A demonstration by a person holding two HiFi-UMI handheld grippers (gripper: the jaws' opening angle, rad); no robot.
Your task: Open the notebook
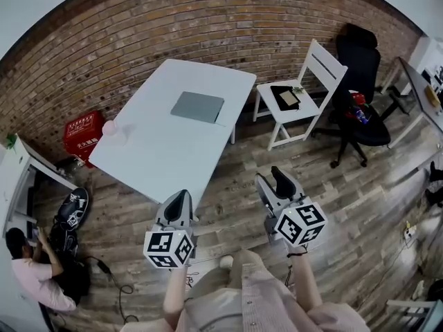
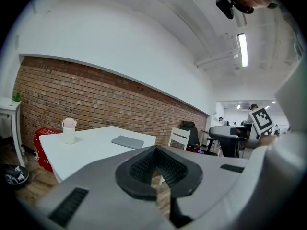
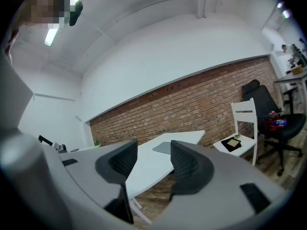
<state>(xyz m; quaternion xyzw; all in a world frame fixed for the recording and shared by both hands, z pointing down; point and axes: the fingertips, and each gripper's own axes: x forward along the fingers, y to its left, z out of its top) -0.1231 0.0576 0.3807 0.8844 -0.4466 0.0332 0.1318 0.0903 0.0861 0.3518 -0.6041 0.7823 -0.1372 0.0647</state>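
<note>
Both hands held out ahead of the body, short of the counter (image 1: 156, 154), pointing roughly level. Left gripper (image 1: 181, 195): fingers clenched together, empty. Right gripper (image 1: 270, 176): fingers released wide, nothing between. Notebook (image 1: 198, 106) lies closed on the counter's far half, well apart from both.

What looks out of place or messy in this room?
Nothing spilled or broken. The grey notebook lies flat and closed on the white table. Only the pink-capped bottle stands near the table's edge, where a knock might tip it off.
</note>
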